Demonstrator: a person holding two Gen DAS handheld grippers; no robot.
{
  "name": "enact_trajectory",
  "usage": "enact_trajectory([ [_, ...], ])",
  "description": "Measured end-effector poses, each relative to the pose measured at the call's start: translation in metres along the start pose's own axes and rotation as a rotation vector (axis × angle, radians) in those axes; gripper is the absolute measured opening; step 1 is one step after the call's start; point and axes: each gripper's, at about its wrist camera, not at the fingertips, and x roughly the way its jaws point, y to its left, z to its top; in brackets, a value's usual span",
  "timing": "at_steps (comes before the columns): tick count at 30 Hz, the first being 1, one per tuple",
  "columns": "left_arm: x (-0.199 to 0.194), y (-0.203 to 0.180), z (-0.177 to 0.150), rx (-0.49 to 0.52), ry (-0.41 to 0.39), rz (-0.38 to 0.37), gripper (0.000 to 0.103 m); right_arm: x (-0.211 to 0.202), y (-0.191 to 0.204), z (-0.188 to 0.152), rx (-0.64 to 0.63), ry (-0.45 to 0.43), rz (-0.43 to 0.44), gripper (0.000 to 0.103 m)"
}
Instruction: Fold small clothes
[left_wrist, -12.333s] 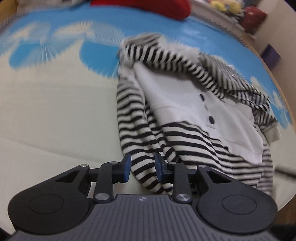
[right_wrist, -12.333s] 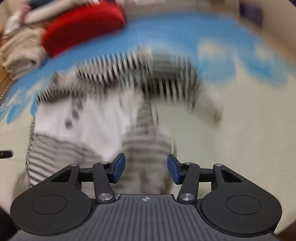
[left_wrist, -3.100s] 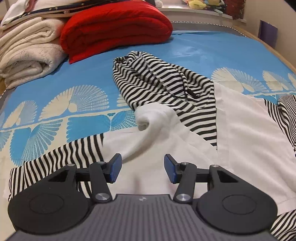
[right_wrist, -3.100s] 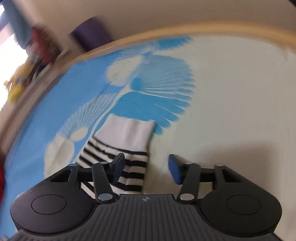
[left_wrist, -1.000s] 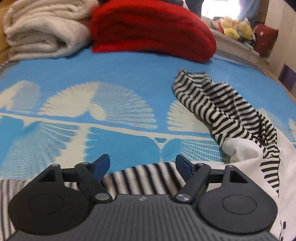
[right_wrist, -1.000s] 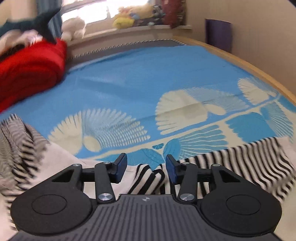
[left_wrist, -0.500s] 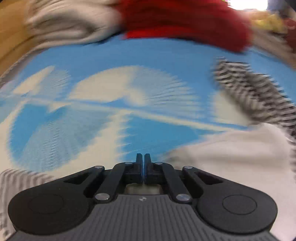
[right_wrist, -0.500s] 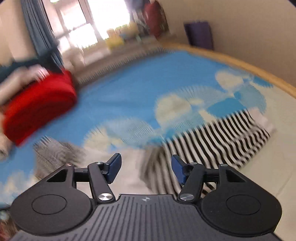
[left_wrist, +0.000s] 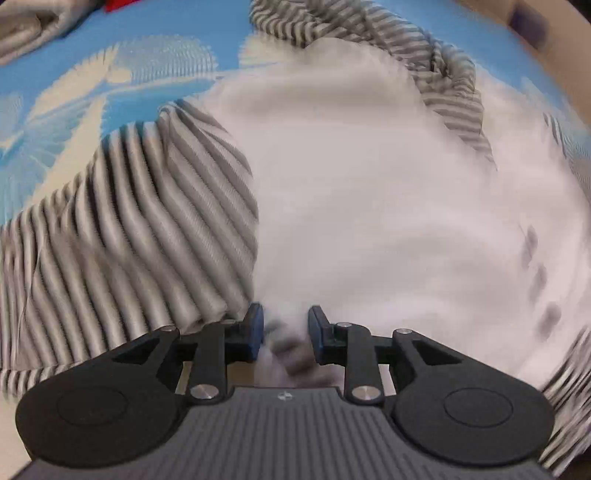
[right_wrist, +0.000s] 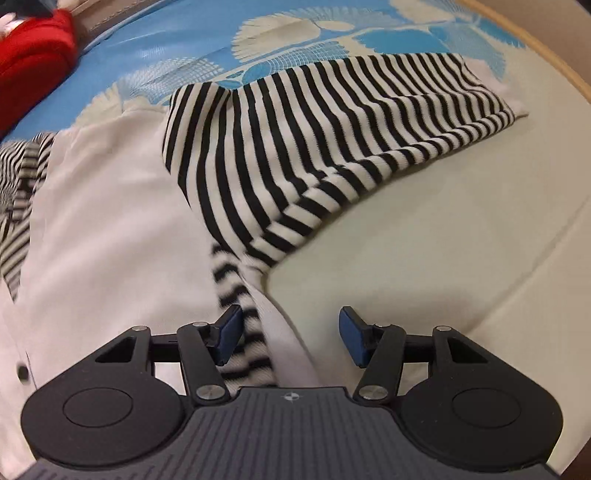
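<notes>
Half a second ago the left gripper (left_wrist: 284, 328) was clamped shut; now its jaws are opening over the garment (left_wrist: 369, 206), cloth lying loosely between them. Right gripper (right_wrist: 290, 334) jaws, apart, are closing astride the hem. Garment lies spread on the bed (right_wrist: 443, 236); likely regrasping for a fold.

A blue bedsheet (right_wrist: 155, 51) with cream fan prints covers the bed. A red blanket (right_wrist: 33, 48) lies at its far-left edge. A wooden rim (right_wrist: 554, 55) runs along the right.

No readable text, labels, brands or numbers on anything.
</notes>
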Motion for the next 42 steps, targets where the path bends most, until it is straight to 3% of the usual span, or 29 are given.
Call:
enact_trajectory([
  [3,-0.027,-0.005,-0.012,-0.045,0.113,0.124,0.035,-0.029,-0.011,-0.007,0.029,0.003,0.013,0.057],
  [5,-0.056,-0.004,-0.024,-0.093,0.087,0.147,0.037,-0.056,-0.016,-0.017,0.019,-0.036,0.059,0.056],
  [10,-0.12,-0.017,-0.073,-0.286,0.038,0.041,0.056,-0.11,-0.034,-0.069,0.08,-0.065,0.182,0.056],
  [13,-0.137,-0.032,-0.107,-0.354,0.012,-0.016,0.058,-0.119,-0.047,-0.108,0.16,-0.032,0.237,0.056],
  [16,-0.137,-0.048,-0.138,-0.405,-0.047,-0.056,0.059,-0.115,-0.056,-0.136,0.243,0.019,0.234,0.057],
  [19,-0.13,-0.054,-0.152,-0.482,-0.047,-0.043,0.06,-0.104,-0.054,-0.143,0.239,0.024,0.187,0.057],
  [21,-0.122,-0.057,-0.151,-0.52,-0.049,-0.05,0.075,-0.095,-0.053,-0.145,0.229,0.039,0.151,0.057],
  [23,-0.109,-0.063,-0.146,-0.499,-0.014,-0.042,0.083,-0.083,-0.051,-0.148,0.218,0.084,0.14,0.057],
  [26,-0.09,-0.074,-0.149,-0.414,0.109,0.106,0.082,-0.076,-0.048,-0.154,0.18,0.117,0.135,0.056],
  [28,-0.082,-0.077,-0.16,-0.396,0.186,0.143,0.081,-0.08,-0.049,-0.153,0.164,0.104,0.11,0.053],
  [29,-0.084,-0.076,-0.164,-0.42,0.185,0.114,0.067,-0.082,-0.051,-0.154,0.163,0.098,0.099,0.045],
  [30,-0.086,-0.076,-0.164,-0.429,0.171,0.072,0.038,-0.084,-0.052,-0.154,0.166,0.098,0.106,0.04],
  [32,-0.094,-0.077,-0.161,-0.41,0.139,-0.013,0.01,-0.087,-0.055,-0.156,0.169,0.107,0.156,0.017],
  [34,-0.106,-0.075,-0.161,-0.407,0.098,-0.001,0.009,-0.094,-0.058,-0.157,0.163,0.093,0.177,0.01],
  [38,-0.137,-0.063,-0.173,-0.494,0.041,-0.015,0.009,-0.119,-0.077,-0.156,0.25,0.067,0.226,0.007],
  [40,-0.138,-0.064,-0.175,-0.476,0.053,0.002,0.01,-0.115,-0.082,-0.16,0.251,0.104,0.229,0.007],
  [42,-0.129,-0.061,-0.176,-0.466,0.093,0.018,0.018,-0.104,-0.078,-0.16,0.234,0.156,0.199,0.008],
])
